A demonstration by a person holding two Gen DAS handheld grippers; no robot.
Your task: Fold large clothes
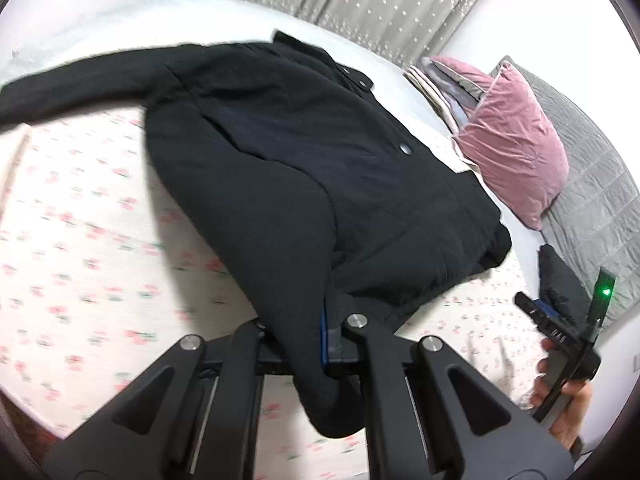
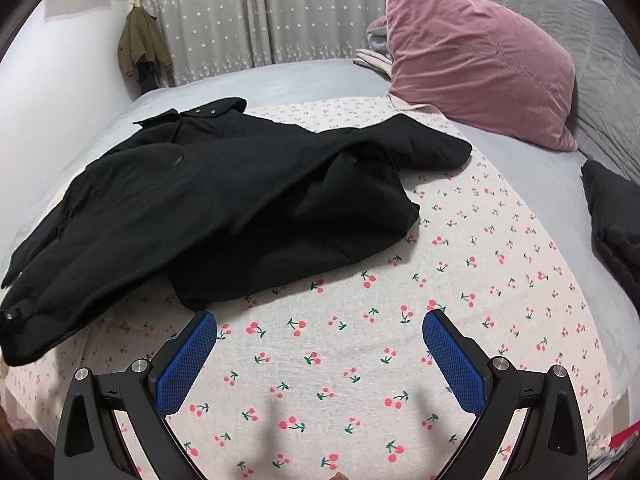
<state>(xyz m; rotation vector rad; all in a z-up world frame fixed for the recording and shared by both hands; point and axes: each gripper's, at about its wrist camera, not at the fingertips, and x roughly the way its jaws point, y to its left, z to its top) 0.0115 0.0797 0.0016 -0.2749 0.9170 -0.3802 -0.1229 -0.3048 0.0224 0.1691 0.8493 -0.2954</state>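
A large black jacket point(image 1: 300, 160) lies spread on a cherry-print sheet point(image 1: 80, 220) on the bed, collar and snaps at the far end. My left gripper point(image 1: 322, 320) is shut on a fold of the jacket's near edge, and the cloth hangs out between its fingers towards the camera, lifted off the sheet. In the right wrist view the jacket point(image 2: 224, 200) lies rumpled, with one sleeve reaching left and another right. My right gripper point(image 2: 320, 332) stands open over bare sheet just short of the jacket's hem, its blue pads point(image 2: 188, 360) wide apart with nothing between them.
A pink velvet pillow point(image 2: 480, 64) leans on a grey quilt point(image 2: 600, 40) at the back right. A second dark garment point(image 2: 616, 216) lies at the right edge. An olive coat point(image 2: 140, 48) hangs by the starred curtain point(image 2: 260, 12). A hand point(image 1: 560, 412) holds the right gripper.
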